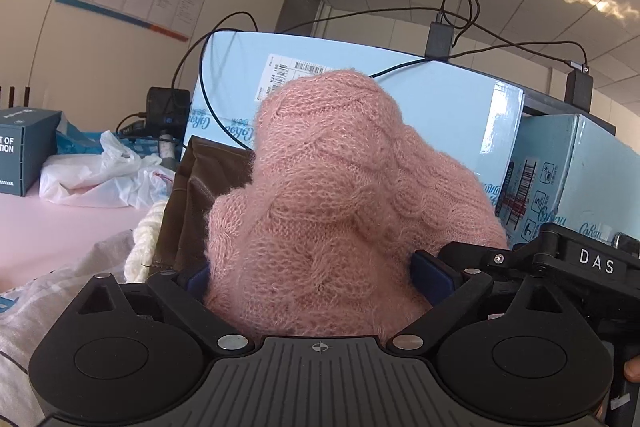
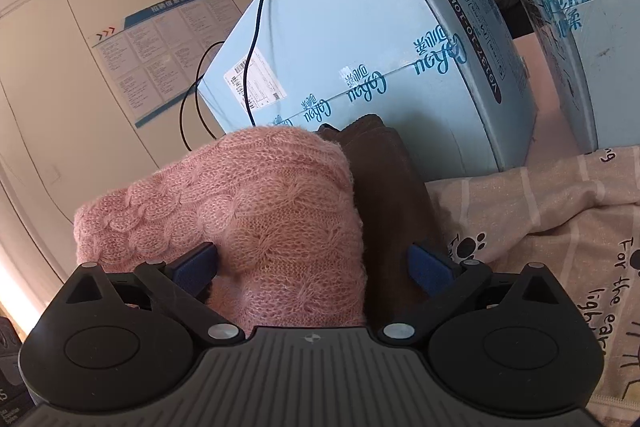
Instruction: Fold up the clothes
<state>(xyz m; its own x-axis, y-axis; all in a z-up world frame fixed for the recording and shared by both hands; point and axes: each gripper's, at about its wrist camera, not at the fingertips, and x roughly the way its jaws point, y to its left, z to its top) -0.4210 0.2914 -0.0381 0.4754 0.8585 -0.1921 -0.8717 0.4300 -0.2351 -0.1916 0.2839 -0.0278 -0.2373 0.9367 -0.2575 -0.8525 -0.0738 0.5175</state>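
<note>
A folded pink cable-knit sweater [image 1: 328, 187] fills the middle of the left wrist view, bulging up between the blue pads of my left gripper [image 1: 310, 277], whose jaws stand wide with the knit pressed between them. In the right wrist view the same pink sweater [image 2: 256, 211] lies against a dark brown garment [image 2: 392, 195]; my right gripper [image 2: 312, 267] spans both with jaws wide. The brown garment also shows behind the sweater in the left wrist view [image 1: 200, 183]. The right gripper's body [image 1: 576, 267] shows at the right of the left wrist view.
Light blue cardboard boxes [image 2: 380, 39] stand right behind the clothes, with black cables [image 1: 400, 15] draped over them. A beige printed garment [image 2: 560, 227] lies to the right. A white plastic bag [image 1: 100, 179], a dark blue box [image 1: 24, 151] and a cream knit [image 1: 148, 239] are to the left on the pink tabletop [image 1: 60, 227].
</note>
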